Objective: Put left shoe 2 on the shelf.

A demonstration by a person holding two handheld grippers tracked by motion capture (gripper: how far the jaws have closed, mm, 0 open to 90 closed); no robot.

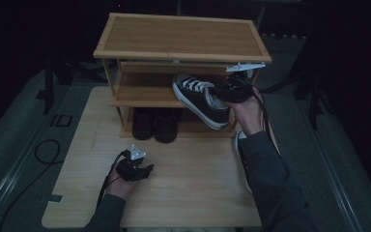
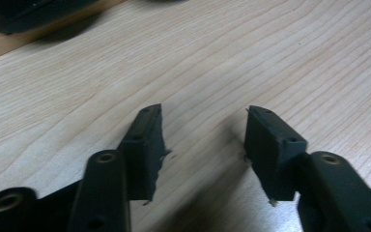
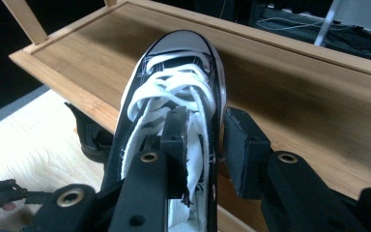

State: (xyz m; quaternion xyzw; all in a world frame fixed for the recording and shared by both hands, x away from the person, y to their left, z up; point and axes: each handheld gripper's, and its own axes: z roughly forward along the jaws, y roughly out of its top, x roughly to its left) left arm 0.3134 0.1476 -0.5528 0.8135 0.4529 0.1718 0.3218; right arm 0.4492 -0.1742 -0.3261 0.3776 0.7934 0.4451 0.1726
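While the right gripper point(image 3: 205, 140) clamps a sneaker point(image 3: 174, 96) over the shelf point(image 3: 290, 92), left gripper point(image 2: 203, 145) jaws apart above the table point(image 2: 270, 58)

The table point(image 2: 270, 58) is showing pale, smooth, matt wood grain; the shoe rack point(image 1: 183, 36) is looking like warmer bamboo-toned wood. The sneaker point(image 3: 174, 96) is wearing black canvas, white cloth laces, a glossy rubber toe — the jaws are appearing matt black plastic.

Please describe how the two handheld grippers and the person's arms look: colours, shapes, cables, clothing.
Both the left gripper and the right gripper are black, each with two blocky, rectangular black pads on hinged links with round bolts. Each carries a grey three-cornered plate and trails a black cable. The person wears dark grey long sleeves.
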